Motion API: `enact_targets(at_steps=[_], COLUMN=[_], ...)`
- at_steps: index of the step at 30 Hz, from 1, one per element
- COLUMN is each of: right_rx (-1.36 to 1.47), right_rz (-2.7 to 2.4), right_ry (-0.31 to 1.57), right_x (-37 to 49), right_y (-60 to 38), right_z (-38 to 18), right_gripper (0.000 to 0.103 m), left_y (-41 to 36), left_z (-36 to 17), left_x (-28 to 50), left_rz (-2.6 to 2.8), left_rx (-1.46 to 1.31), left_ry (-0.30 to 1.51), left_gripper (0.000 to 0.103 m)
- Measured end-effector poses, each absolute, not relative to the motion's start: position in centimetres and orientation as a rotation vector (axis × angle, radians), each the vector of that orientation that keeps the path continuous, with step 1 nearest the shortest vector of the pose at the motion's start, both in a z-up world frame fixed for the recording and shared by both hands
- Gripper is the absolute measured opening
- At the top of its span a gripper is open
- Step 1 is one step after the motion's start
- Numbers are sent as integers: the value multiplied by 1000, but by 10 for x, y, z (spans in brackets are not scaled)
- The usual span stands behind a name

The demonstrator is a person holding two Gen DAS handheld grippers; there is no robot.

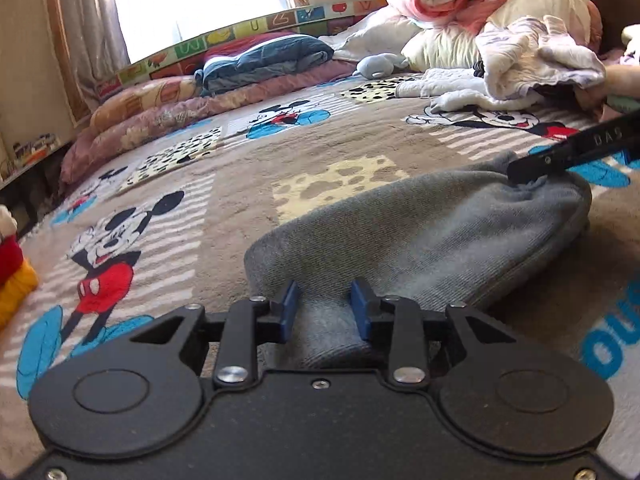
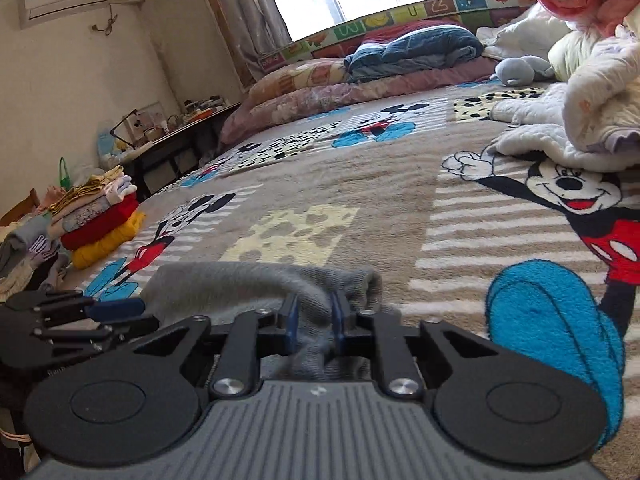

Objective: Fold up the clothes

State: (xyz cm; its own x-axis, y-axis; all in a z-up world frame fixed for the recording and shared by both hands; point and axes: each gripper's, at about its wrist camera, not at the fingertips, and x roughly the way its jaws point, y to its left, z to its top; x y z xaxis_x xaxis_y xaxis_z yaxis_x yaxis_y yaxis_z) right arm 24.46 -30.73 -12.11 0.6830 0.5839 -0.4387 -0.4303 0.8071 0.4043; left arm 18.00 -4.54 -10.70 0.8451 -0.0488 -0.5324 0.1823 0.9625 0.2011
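Note:
A grey knit garment (image 1: 420, 232) lies folded on the Mickey Mouse blanket (image 1: 304, 168). My left gripper (image 1: 325, 308) has its blue pads on either side of the garment's near edge, closed on the cloth. My right gripper (image 2: 314, 314) pinches a bunched end of the same grey garment (image 2: 240, 284). In the left wrist view the right gripper's black fingers (image 1: 568, 152) come in from the right and grip the garment's far corner. In the right wrist view the left gripper (image 2: 100, 312) shows at the lower left.
A stack of folded clothes (image 2: 100, 216) sits at the bed's left edge. A heap of unfolded white and pink laundry (image 1: 520, 52) lies at the far right. Pillows and a blue quilt (image 1: 260, 60) line the window side. A low table (image 2: 168, 132) stands beside the bed.

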Motion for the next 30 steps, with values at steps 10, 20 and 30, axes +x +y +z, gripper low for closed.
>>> enact_targets(at_steps=[10,20,30], right_rx=[118,-170,284], right_rz=[613,555,551], right_ry=[420,522,496], right_x=[214,219,211], right_y=[-285,-248,-313], right_z=[-95,-114,-95], right_gripper=[41,40,75], left_y=[-41,-67,6], left_z=[-63,-109,-69], left_x=[189,211,163], left_rz=[-162,-154,-110], left_rx=[145,248,-159], left_ry=[483,579,601], left_gripper=[32,40,49])
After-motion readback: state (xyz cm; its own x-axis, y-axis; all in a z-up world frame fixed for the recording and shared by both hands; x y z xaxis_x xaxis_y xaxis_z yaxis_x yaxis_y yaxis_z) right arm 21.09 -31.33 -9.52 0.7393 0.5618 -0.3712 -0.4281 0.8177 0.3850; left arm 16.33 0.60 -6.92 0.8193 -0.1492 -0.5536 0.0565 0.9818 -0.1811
